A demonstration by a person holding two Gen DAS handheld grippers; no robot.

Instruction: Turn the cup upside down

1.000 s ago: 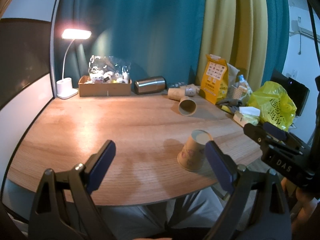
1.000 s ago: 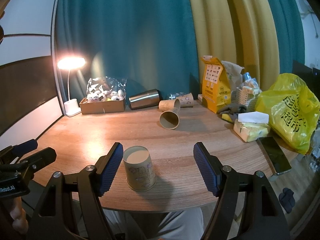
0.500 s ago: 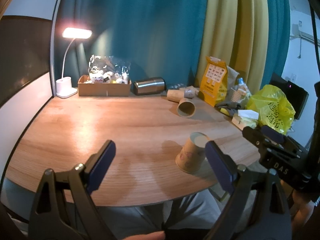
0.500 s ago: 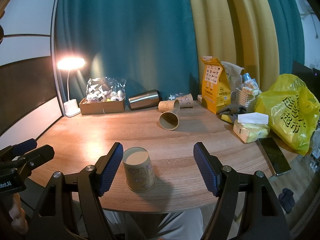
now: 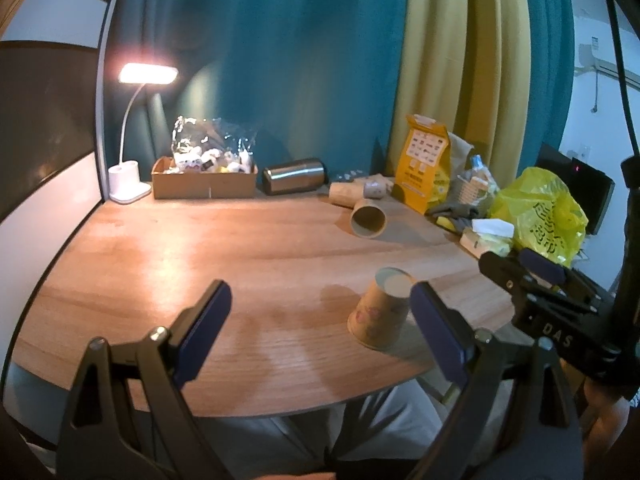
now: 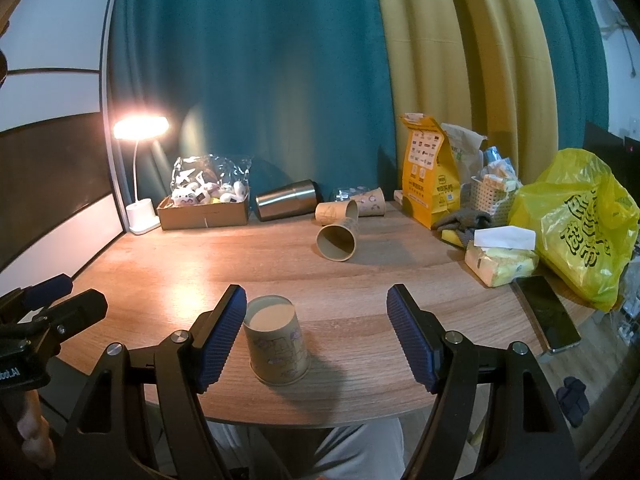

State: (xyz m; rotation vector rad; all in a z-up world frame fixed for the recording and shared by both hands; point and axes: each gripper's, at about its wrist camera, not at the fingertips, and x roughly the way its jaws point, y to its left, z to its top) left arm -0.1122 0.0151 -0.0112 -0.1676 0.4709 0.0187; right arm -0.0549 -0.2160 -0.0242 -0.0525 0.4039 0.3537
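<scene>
A tan paper cup (image 6: 276, 340) stands upside down, base up, near the front edge of the wooden table (image 6: 400, 276). It also shows in the left wrist view (image 5: 382, 310). My right gripper (image 6: 316, 332) is open and empty, with the cup just inside its left finger, not touching. My left gripper (image 5: 320, 332) is open and empty, with the cup beside its right finger. The right gripper shows in the left wrist view (image 5: 540, 276), and the left gripper at the left edge of the right wrist view (image 6: 52, 296).
A paper cup (image 6: 338, 238) lies on its side mid-table, with more cups (image 6: 352, 206) and a steel tumbler (image 6: 286, 200) behind it. A lamp (image 6: 140, 184), a cardboard box (image 6: 204, 210), an orange bag (image 6: 426, 178), tissues (image 6: 500, 256), a phone (image 6: 546, 312) and a yellow plastic bag (image 6: 580, 224) line the back and right.
Both grippers have drawn back slightly toward the table's front edge. The upside-down cup has stayed in place, and both grippers stay open.
</scene>
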